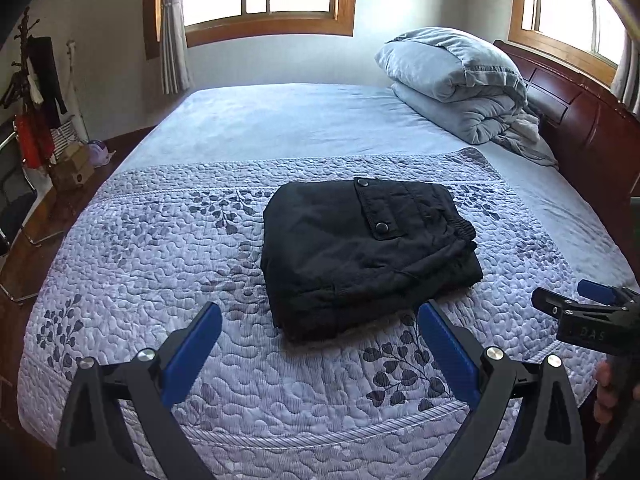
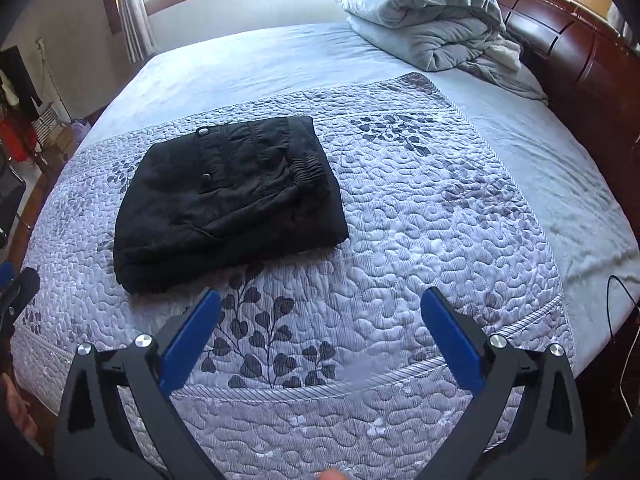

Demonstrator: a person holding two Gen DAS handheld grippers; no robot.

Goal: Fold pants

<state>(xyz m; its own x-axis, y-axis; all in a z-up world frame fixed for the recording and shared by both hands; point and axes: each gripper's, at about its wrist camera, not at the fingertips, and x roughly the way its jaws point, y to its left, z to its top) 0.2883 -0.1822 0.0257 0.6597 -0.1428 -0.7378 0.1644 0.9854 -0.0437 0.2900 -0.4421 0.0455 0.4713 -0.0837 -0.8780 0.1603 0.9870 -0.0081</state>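
The black pants (image 1: 364,252) lie folded into a compact rectangle on the quilted lilac bedspread (image 1: 160,264), a snap-button pocket flap on top. They also show in the right wrist view (image 2: 228,204), up and to the left. My left gripper (image 1: 320,316) is open and empty, hovering just in front of the pants' near edge. My right gripper (image 2: 320,304) is open and empty, above the bedspread (image 2: 420,216) to the right of the pants. The right gripper also shows at the right edge of the left wrist view (image 1: 588,304).
A folded grey duvet with a pillow (image 1: 460,80) sits at the head of the bed by the dark wooden headboard (image 1: 580,120). A coat rack and boxes (image 1: 44,112) stand on the floor to the left. A cable (image 2: 616,320) hangs at the bed's right edge.
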